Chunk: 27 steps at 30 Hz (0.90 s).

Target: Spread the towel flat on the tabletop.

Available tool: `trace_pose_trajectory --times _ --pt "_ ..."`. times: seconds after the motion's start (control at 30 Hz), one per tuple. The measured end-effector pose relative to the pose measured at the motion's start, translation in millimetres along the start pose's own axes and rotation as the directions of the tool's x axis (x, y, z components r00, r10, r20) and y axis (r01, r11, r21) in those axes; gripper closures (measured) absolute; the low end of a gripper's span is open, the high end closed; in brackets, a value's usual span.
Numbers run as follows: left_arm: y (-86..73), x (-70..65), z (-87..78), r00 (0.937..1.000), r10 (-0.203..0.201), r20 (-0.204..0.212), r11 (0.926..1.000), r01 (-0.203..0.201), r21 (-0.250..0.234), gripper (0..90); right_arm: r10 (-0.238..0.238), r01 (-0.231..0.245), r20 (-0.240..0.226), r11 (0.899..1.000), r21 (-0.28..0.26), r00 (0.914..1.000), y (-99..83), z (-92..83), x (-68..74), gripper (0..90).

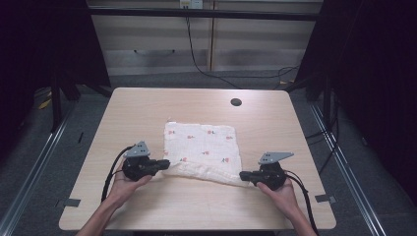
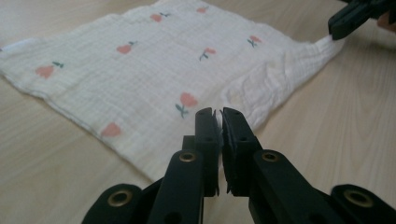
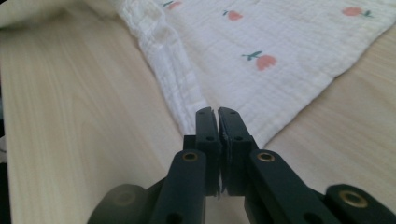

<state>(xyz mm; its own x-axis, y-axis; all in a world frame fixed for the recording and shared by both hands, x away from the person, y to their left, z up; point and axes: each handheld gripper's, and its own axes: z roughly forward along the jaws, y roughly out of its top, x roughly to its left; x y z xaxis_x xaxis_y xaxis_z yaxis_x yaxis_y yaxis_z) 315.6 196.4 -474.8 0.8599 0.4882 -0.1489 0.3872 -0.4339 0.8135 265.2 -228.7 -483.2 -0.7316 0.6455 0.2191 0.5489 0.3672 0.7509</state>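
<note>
At cloth [image 1: 204, 147] corners, 2 pinching grippers

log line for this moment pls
left tongs: shut on cloth near-left corner | right tongs: shut on near-right corner | cloth: flat on table, near edge bunched

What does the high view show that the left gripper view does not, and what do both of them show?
High view alone: the whole table with a dark round hole near its far edge, both of the person's hands, and the floor with cables behind the table.

Left gripper view alone: the left gripper from close, its jaws shut on a near corner of the cloth, and the weave of the fabric.

Both: the white cloth with red flower prints lying on the table, and the right gripper pinching the other near corner.
</note>
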Motion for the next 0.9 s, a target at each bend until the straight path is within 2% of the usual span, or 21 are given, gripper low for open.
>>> trace_pose_trajectory --times 0.03,0.2,0.33,0.43,0.5,0.53,0.57,0.6,0.67,0.7,0.73,0.8,0.9 --pt "-6.7 -4.7 -2.6 0.9998 0.011 0.016 0.9997 -0.011 0.024 85.4 -0.012 0.012 -0.005 1.000 0.013 0.9999 -2.6 -0.8 5.5 86.5" --pt "-22.3 -11.7 -9.5 0.9999 0.009 0.014 0.9990 -0.010 0.044 84.7 -0.018 0.019 -0.030 0.999 0.030 0.9994 -12.3 -2.9 14.5 86.1" --pt "-32.4 -13.8 -14.7 0.9997 -0.008 0.024 0.9986 0.007 0.053 83.2 -0.011 0.012 -0.030 0.999 0.044 0.9995 -17.7 -2.6 17.4 85.0" --pt "-32.6 -13.2 -21.1 0.9989 -0.024 0.041 0.9996 0.023 0.017 81.3 -0.013 0.014 -0.037 1.000 0.028 0.9992 -18.5 -5.6 21.8 81.7" --pt "-31.3 -13.2 -26.4 0.9989 -0.035 0.032 0.9993 0.035 -0.015 78.8 -0.013 0.013 -0.033 1.000 0.002 0.9994 -15.8 -10.0 22.7 78.8" --pt "-30.6 -11.3 -28.3 0.9989 -0.038 0.029 0.9991 0.038 -0.019 78.2 -0.008 0.008 -0.027 1.000 -0.013 0.9996 -14.3 -12.3 22.2 75.7" --pt "-29.4 -6.8 -28.0 0.9981 -0.061 0.007 0.9978 0.061 -0.026 76.3 -0.003 0.002 -0.019 1.000 -0.024 0.9998 -12.7 -14.1 20.3 71.9" --pt "-29.4 -6.8 -28.0 0.9981 -0.061 0.007 0.9978 0.061 -0.026 74.2 -0.003 0.002 -0.019 1.000 -0.024 0.9998 -12.7 -14.1 20.3 71.9" --pt "-27.4 -0.6 -25.6 0.9963 -0.085 -0.018 0.9961 0.084 -0.028 72.3 0.022 -0.022 0.004 0.999 -0.032 0.9997 -10.2 -15.4 13.3 67.6" --pt "-26.0 2.4 -24.2 0.9942 -0.104 -0.028 0.9941 0.103 -0.035 70.7 0.032 -0.032 0.012 0.999 -0.033 0.9994 -9.3 -15.5 9.0 66.1" --pt "-23.0 8.1 -22.1 0.9900 -0.135 -0.040 0.9902 0.134 -0.041 64.4 0.053 -0.051 0.033 0.997 -0.052 0.9981 -7.0 -15.7 1.1 62.0" --pt "-22.0 10.8 -20.6 0.9887 -0.146 -0.034 0.9886 0.145 -0.042 59.5 0.069 -0.065 0.058 0.996 -0.063 0.9960 -3.7 -17.1 -4.2 57.1" --pt "-20.7 19.2 -16.6 0.9846 -0.168 -0.048 0.9854 0.166 -0.036 57.4 0.086 -0.078 0.104 0.994 -0.081 0.9909 0.2 -20.5 -11.3 53.8"
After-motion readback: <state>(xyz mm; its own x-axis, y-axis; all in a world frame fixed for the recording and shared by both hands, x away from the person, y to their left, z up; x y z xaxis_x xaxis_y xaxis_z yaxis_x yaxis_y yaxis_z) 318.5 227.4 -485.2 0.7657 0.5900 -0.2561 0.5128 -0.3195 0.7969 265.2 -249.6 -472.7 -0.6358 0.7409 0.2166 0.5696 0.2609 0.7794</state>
